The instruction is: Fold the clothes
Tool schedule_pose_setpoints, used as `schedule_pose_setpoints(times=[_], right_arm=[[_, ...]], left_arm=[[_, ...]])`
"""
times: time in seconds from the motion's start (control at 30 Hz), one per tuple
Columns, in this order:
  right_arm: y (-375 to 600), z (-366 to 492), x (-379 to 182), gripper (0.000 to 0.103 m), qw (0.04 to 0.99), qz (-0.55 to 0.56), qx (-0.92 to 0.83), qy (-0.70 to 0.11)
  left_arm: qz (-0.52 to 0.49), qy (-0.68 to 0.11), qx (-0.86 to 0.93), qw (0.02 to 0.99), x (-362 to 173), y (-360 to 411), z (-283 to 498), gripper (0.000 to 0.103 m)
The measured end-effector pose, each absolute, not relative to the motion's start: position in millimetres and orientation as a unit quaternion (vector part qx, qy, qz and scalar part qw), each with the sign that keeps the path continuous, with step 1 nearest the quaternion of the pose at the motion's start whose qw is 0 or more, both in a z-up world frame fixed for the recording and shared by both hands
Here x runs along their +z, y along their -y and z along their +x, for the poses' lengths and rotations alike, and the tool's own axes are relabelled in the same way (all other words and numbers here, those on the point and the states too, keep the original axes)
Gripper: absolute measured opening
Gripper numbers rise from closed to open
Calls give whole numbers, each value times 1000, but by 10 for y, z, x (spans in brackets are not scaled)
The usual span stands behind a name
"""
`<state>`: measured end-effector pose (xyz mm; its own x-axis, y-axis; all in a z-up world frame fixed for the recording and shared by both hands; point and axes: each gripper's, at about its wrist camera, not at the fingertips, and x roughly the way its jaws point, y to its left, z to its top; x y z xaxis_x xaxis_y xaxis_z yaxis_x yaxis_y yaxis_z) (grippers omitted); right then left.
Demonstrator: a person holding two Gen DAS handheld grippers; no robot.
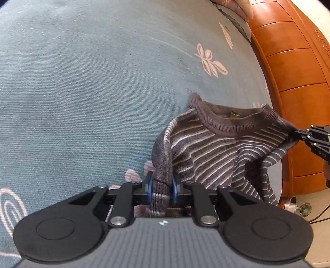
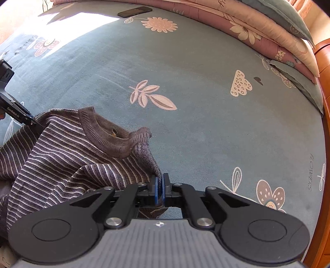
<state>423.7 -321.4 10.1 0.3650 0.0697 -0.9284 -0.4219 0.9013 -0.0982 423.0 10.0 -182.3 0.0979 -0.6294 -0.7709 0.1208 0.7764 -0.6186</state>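
Both grippers, left (image 1: 161,186) and right (image 2: 159,186), pinched my striped knit sweater (image 1: 216,148) at its shoulders (soft, limp, sagging between); shoulders suited holding.

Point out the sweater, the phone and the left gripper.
sweater (image 1: 222,144): left wrist view, on the striped chest below the collar.
phone (image 2: 135,11): right wrist view, on its dark screen.
left gripper (image 1: 162,185): left wrist view, between its fingertips.

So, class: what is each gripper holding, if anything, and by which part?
Both hold the striped sweater. The left gripper has its jaws shut on a bunched fold at one shoulder; the right gripper pinches the other shoulder, beside the collar.
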Motion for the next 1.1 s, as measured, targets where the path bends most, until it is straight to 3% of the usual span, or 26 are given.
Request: schedule_pose_setpoints(times=[0.23, 0.5, 0.93, 1.1], right_arm=[[3112, 4056, 293, 5, 813, -186, 147, -532], [3012, 3706, 705, 5, 822, -188, 125, -523], [2668, 2958, 2425, 4, 858, -150, 89, -484], [2517, 2756, 2785, 4, 863, -138, 91, -477]], left_arm=[[-201, -583, -244, 749, -1344, -117, 3957, 3], [-235, -506, -257, 789, -61, -451, 3493, 3], [-234, -455, -208, 834, 1573, -1269, 2709, 2], [-231, -432, -197, 849, 1956, -1411, 2490, 2]])
